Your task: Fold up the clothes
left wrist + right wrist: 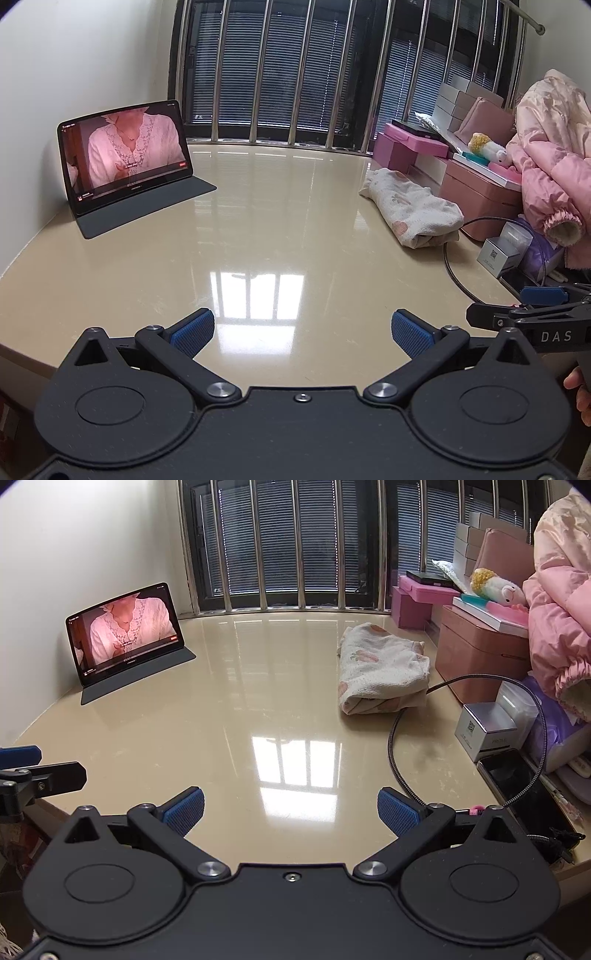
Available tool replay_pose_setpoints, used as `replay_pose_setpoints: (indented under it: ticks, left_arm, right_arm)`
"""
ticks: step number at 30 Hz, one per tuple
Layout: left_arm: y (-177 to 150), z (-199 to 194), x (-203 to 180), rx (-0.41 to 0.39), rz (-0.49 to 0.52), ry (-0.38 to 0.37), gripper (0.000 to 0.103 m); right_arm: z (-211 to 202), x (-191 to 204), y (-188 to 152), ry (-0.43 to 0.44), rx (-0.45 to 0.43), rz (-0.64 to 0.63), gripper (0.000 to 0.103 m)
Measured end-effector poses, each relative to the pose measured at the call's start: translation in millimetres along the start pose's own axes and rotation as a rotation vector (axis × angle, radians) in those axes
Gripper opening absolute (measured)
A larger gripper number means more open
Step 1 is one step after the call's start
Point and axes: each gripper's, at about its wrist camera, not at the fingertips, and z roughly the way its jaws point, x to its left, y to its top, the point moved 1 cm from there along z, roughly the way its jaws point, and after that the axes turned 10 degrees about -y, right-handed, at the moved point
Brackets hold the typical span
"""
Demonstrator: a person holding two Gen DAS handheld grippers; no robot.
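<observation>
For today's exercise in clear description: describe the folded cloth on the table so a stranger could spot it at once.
Start at the barred window and come down to the glossy beige table. On its right side, beside the pink boxes, lies the folded cloth, with a dark cable running up to it. It is the only soft white bundle with pale pink prints; the pink jacket is puffy and heaped on the clutter.

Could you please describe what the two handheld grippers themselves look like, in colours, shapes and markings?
Both match. The left gripper and right gripper have matte black bodies with two round raised discs, triangular cut-outs, silver pivot bolts and angled black link arms. Each finger ends in a blue ribbed pad. Seen from the left camera, the right gripper's side carries white "DAS" lettering. Bare fingers show beside it.
</observation>
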Motion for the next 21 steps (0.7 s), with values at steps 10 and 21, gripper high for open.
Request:
replay_pose_setpoints:
  ticks: [10,21]
  left_arm:
    - [0.2,1.7,0.5,0.002,-0.007,-0.012,0.103]
    - [1.1,2.7,1.0,-0.004,-0.015,-0.023,0.103]
  right_arm:
    - [1.4,0.8,-2.5,-0.003,0.006,-0.008,0.101]
    - [4.2,1.1,-1.4,-0.004,0.011,-0.016,0.101]
